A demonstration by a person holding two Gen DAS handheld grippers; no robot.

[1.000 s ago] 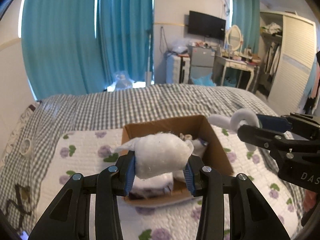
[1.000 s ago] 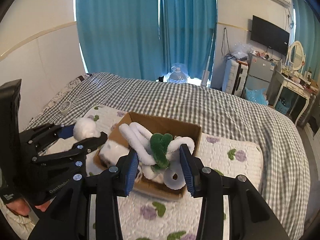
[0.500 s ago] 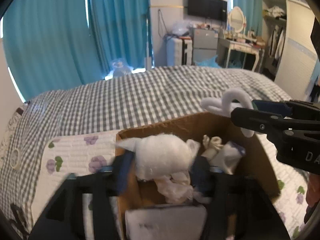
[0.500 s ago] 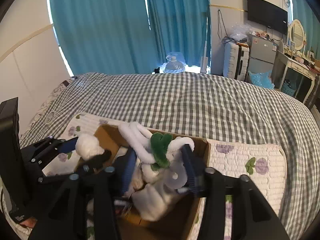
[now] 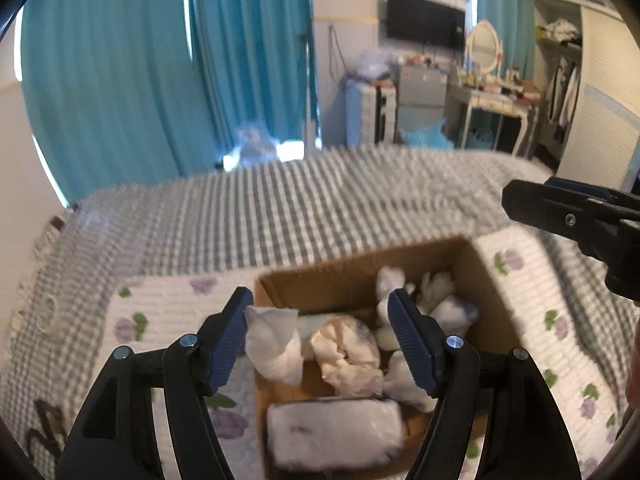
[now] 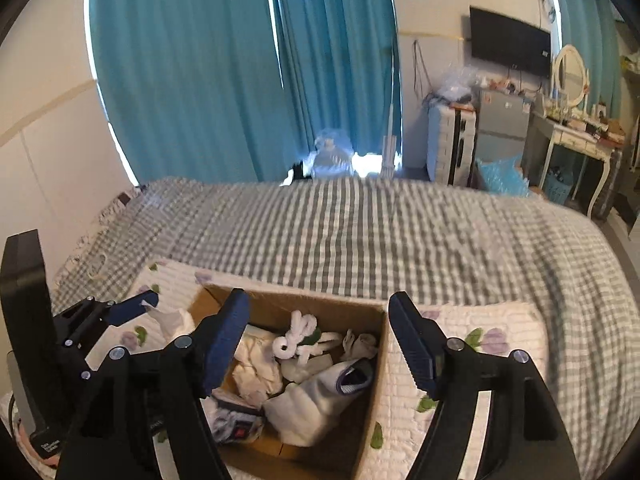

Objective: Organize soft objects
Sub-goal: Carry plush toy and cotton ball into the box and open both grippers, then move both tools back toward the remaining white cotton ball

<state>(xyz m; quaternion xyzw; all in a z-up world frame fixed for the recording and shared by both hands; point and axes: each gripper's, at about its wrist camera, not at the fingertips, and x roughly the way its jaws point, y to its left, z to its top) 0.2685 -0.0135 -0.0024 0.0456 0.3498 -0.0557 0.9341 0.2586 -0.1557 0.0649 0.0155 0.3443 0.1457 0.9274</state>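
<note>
An open cardboard box (image 5: 344, 272) sits on a floral quilted mat on the bed; it also shows in the right wrist view (image 6: 360, 308). It holds several soft white items. My left gripper (image 5: 320, 332) is open above the box, and a white cloth bundle (image 5: 274, 344) lies by its left finger at the box's left edge. My right gripper (image 6: 318, 340) is open above the box. A white and green looped plush (image 6: 298, 340) lies inside, beside a rolled white sock (image 6: 320, 396). The right gripper (image 5: 576, 216) shows in the left view.
The floral quilted mat (image 6: 472, 344) lies on a grey checked bedspread (image 6: 380, 232). A roll of tape (image 5: 48, 312) lies on the bed at the left. Teal curtains, a dresser and a wardrobe stand beyond the bed.
Both grippers moved over the box and opened. The white bundle dropped from the left gripper and the white and green plush dropped from the right gripper into the box.
</note>
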